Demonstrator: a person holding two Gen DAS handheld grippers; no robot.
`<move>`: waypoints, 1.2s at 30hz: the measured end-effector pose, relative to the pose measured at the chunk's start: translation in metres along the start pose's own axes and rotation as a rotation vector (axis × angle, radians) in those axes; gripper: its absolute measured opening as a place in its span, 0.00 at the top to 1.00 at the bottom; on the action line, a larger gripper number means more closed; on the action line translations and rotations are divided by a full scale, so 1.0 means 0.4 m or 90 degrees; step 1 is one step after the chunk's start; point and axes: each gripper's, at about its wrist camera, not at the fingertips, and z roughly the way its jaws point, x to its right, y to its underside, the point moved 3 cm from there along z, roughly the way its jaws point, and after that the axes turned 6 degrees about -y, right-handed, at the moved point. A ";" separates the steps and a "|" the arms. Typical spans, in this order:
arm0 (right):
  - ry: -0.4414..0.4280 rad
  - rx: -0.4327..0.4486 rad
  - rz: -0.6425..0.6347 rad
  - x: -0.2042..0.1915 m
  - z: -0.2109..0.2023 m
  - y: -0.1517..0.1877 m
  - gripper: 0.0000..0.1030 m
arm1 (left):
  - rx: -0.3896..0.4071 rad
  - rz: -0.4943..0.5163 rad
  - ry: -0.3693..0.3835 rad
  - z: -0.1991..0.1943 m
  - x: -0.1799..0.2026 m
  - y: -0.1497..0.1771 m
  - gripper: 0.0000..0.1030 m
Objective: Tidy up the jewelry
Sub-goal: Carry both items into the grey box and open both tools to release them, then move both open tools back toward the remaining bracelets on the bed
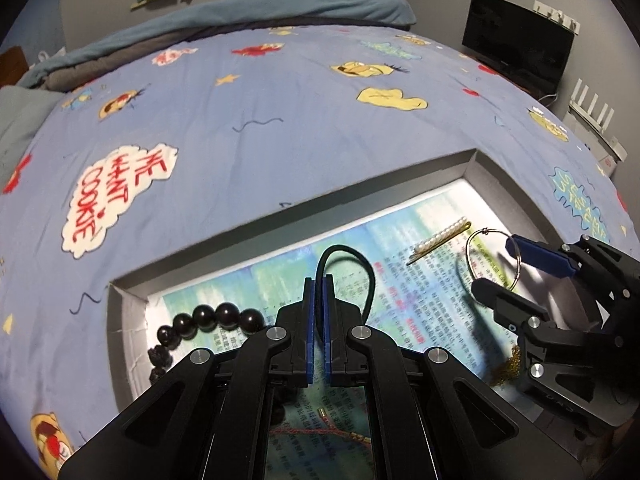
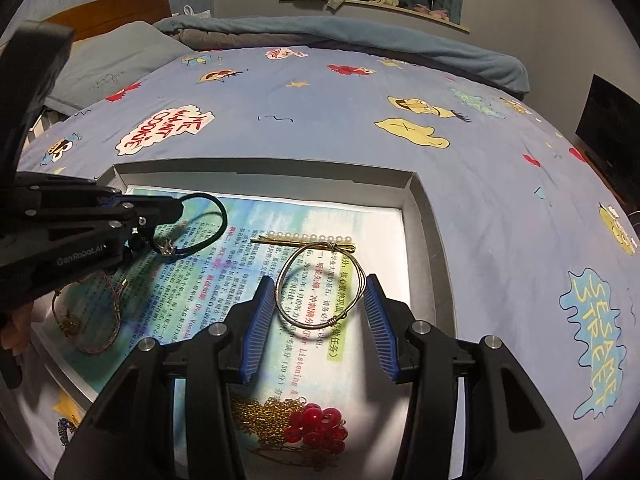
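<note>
A shallow grey box lid (image 2: 420, 208) lined with a printed page lies on the bed. My left gripper (image 1: 319, 284) is shut on a black hair tie (image 1: 352, 256), which loops out past its tips; it also shows in the right wrist view (image 2: 208, 224). My right gripper (image 2: 318, 292) is open, its blue pads on either side of a wire bangle (image 2: 320, 284) without pinching it. A pearl hairpin (image 2: 308, 238) lies just beyond the bangle. Black beads (image 1: 212, 318), a red cord bracelet (image 1: 320, 432), a gold chain (image 2: 268, 416) and red beads (image 2: 318, 428) lie in the lid.
The blue cartoon bedsheet (image 1: 240, 120) spreads around the lid. A folded blanket (image 2: 320, 36) lies at the far end, with a pillow (image 2: 108, 68) at the left. A dark monitor (image 1: 516, 40) stands beyond the bed's right side.
</note>
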 end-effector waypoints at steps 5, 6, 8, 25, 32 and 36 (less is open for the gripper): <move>0.001 -0.003 0.000 -0.003 -0.001 0.001 0.55 | 0.008 -0.009 -0.004 -0.006 -0.006 -0.002 0.73; 0.000 -0.004 0.000 -0.005 -0.002 0.002 0.55 | 0.011 -0.008 -0.007 -0.009 -0.005 -0.003 0.72; 0.001 -0.003 -0.004 -0.008 -0.006 0.005 0.54 | 0.023 -0.002 -0.015 -0.023 -0.002 -0.002 0.69; -0.038 0.077 0.022 -0.010 -0.197 0.024 0.15 | 0.153 -0.002 -0.070 -0.273 -0.026 0.053 0.11; -0.039 0.112 0.028 -0.017 -0.304 0.041 0.05 | 0.178 -0.020 -0.070 -0.378 -0.052 0.118 0.06; -0.037 0.125 0.033 -0.018 -0.347 0.056 0.05 | 0.181 -0.024 -0.083 -0.412 -0.067 0.164 0.06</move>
